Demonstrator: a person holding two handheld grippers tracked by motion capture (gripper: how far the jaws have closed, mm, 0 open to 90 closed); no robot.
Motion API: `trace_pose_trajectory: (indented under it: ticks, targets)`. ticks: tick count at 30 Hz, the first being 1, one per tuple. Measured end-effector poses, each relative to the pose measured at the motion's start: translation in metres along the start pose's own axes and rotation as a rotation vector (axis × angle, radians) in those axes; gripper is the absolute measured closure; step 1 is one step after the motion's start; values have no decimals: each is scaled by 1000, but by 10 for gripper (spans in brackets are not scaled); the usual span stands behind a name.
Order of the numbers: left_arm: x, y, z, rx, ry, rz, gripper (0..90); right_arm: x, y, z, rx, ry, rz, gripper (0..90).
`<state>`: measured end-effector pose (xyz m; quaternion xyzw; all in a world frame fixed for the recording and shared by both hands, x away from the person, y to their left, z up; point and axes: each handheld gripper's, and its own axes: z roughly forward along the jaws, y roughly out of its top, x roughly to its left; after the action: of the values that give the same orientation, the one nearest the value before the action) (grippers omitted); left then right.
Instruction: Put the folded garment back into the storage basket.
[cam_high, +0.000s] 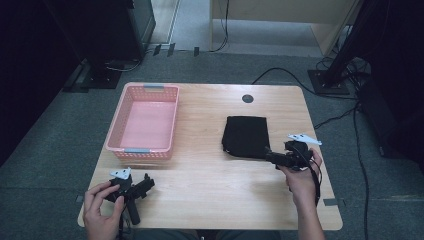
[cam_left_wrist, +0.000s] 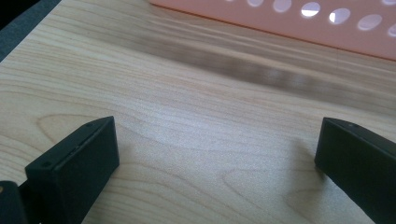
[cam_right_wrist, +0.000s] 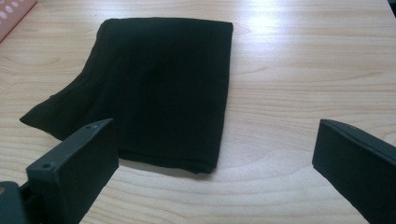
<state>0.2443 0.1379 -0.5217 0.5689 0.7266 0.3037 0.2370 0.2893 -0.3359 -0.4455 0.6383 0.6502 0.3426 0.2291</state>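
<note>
High view: folded black cloth right of centre, right gripper at its lower right corner, left gripper idle lower left below pink basket. Left gripper view: jaws spread over bare table. Right gripper view: jaws spread, cloth just ahead at upper left, unpinched; approach step, probably; next, forward and shut on near edge.

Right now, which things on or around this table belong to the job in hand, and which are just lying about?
In the job:
- folded black cloth
- right hand-held gripper, open, aimed at it
- pink basket, probably its destination

Lying about:
- left hand-held gripper, idle
- floor cables
- stand base
</note>
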Motion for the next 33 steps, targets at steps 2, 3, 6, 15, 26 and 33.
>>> trace_pose_trajectory:
  ticks: [2,3,6,15,26,33]
  targets:
    - [0,0,0,0,0,0,0,3,2,2,2,3,-3,5]
    - [0,0,0,0,0,0,0,4,3,3,3,5,-4,5]
    - [0,0,0,0,0,0,0,8,6,6,6,9,-7,5]
    - [0,0,0,0,0,0,0,24,16,18,14,23,-30,5]
    - [0,0,0,0,0,0,0,40,30,30,12,34,-44,4]
    - [0,0,0,0,0,0,0,50,39,42,25,38,-45,4]
